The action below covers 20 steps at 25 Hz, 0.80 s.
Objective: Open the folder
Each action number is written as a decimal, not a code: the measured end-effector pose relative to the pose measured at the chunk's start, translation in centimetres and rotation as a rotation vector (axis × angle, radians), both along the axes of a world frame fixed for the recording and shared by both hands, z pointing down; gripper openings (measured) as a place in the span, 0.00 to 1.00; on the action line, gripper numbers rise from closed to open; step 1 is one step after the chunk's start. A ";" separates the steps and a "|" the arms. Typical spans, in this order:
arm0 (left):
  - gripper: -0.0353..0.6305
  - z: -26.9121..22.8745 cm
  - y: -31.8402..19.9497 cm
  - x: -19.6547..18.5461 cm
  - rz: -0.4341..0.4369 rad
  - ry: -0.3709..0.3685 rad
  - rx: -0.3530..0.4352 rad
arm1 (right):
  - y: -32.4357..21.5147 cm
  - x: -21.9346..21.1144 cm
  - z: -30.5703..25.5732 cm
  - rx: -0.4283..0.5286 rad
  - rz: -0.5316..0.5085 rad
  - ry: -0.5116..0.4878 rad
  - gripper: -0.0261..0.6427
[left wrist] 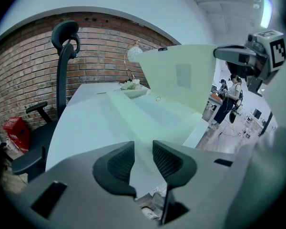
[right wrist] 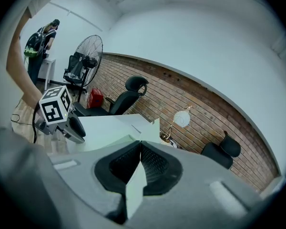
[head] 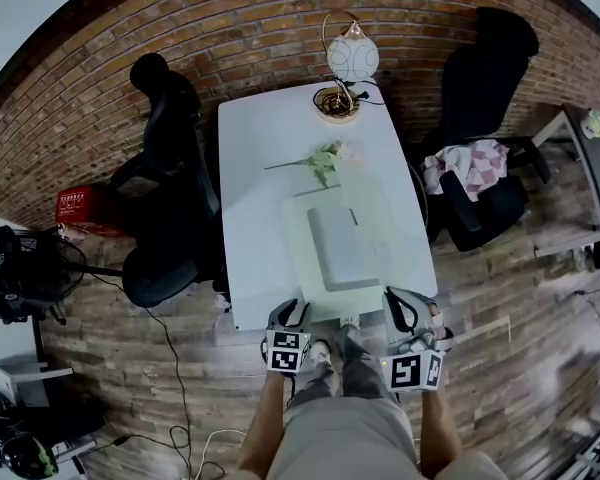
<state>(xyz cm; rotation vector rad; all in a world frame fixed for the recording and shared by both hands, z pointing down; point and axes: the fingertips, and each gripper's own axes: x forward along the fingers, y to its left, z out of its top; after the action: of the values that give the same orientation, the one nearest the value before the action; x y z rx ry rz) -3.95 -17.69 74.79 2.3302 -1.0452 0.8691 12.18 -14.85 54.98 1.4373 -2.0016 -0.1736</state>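
Lifting cover: right gripper [right wrist: 140, 149] clenched on thin cover edge, cover [left wrist: 181, 75] tilted up off pale green folder [head: 345, 243] at table's [head: 255, 198] near edge. Left gripper [left wrist: 143, 159] released, empty. Next, likely: swing cover wider, hold pinch firm.

one folder [head: 345, 248], one lamp [head: 352, 58], two chairs [head: 172, 128]
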 end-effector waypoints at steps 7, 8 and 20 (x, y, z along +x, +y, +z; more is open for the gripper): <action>0.23 0.0 0.0 0.0 0.008 -0.002 0.002 | 0.0 1.7 -0.8 0.007 0.041 0.032 0.05; 0.23 0.0 -0.1 0.0 0.008 -0.002 0.002 | 0.1 1.9 -0.7 0.012 0.059 0.015 0.05; 0.23 0.0 0.0 0.1 0.011 0.000 0.005 | 0.4 4.7 -1.1 0.027 0.127 0.037 0.05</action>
<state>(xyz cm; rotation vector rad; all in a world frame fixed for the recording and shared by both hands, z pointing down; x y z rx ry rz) -3.84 -17.72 74.81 2.3423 -1.0366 0.8710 16.87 -14.46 53.89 1.5613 -1.8781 -0.1718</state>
